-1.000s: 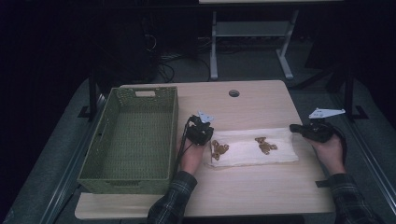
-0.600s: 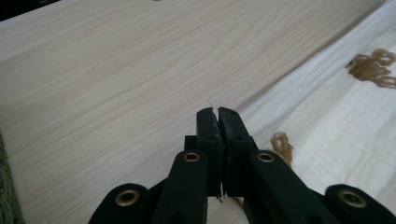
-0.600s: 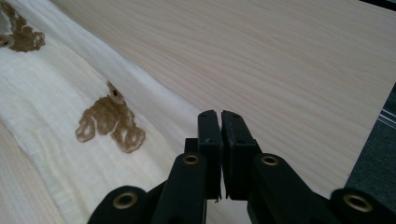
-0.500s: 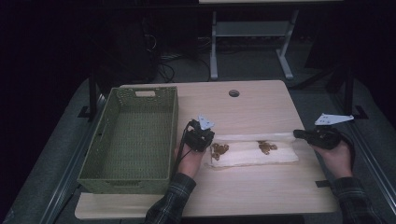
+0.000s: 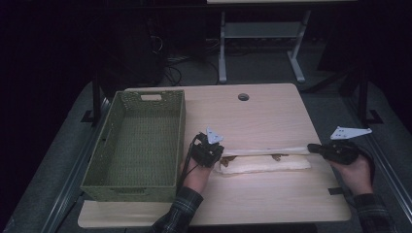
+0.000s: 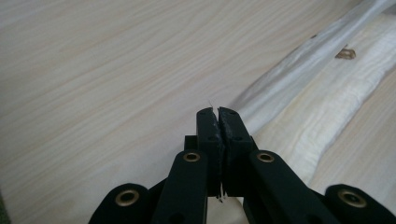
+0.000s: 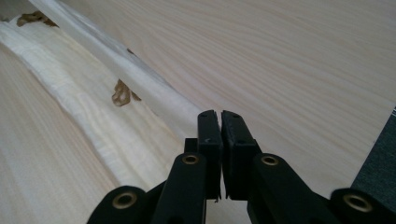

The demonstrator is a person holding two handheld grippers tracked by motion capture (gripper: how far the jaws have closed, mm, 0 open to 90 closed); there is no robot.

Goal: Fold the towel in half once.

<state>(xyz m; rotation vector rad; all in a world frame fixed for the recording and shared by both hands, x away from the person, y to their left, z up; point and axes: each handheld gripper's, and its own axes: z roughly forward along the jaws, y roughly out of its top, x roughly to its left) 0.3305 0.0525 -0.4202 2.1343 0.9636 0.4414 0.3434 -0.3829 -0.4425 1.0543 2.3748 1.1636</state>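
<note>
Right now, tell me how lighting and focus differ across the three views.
High view: dim, room black beyond the table, basket murky. Left gripper view: bright, even; cloth sharp, near tongs slightly soft. Right gripper view: bright; tongs and far cloth soft.

No writing, label, brand, number or sign can be read anywhere in these pictures. The brown marks on the white cloth [image 5: 265, 164] are a printed pattern rather than letters, too small and blurred to make out.
</note>
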